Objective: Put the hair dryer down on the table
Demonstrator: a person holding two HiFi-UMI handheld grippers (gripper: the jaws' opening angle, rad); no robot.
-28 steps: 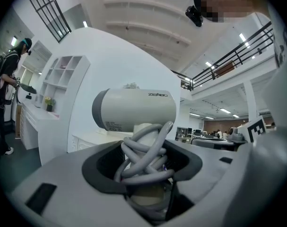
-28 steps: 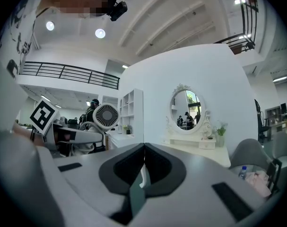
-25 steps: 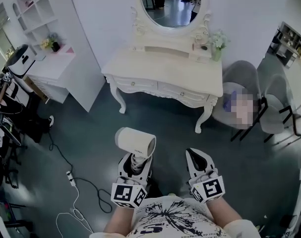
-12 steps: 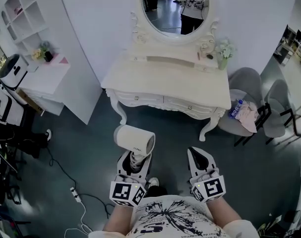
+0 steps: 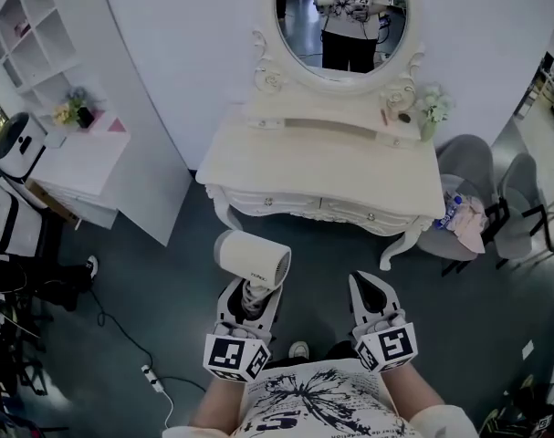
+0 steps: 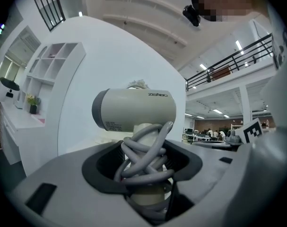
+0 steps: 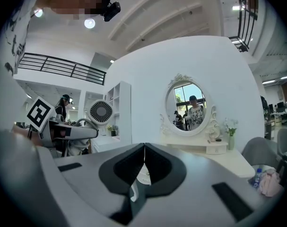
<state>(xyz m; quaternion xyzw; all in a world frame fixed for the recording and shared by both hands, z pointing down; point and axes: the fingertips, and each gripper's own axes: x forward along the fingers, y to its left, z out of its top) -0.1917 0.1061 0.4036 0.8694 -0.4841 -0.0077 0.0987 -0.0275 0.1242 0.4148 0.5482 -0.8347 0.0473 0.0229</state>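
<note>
Left gripper [image 5: 248, 301]: clamped on cord-wrapped handle of hair dryer [image 5: 251, 259]. Right gripper [image 5: 371, 292]: jaws together, nothing between. Dressing table [image 5: 322, 167]: ahead, apart.

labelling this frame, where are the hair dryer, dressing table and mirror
hair dryer [image 5: 252, 258], head view, side of its barrel
dressing table [image 5: 322, 167], head view, bare middle of its top
mirror [image 5: 345, 26], head view, centre of the glass

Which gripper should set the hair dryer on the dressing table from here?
Left. The left gripper is shut on the hair dryer by its cord-wrapped handle, with the dressing table straight ahead. The right gripper is shut and empty, so using it would likely need a handover.
</note>
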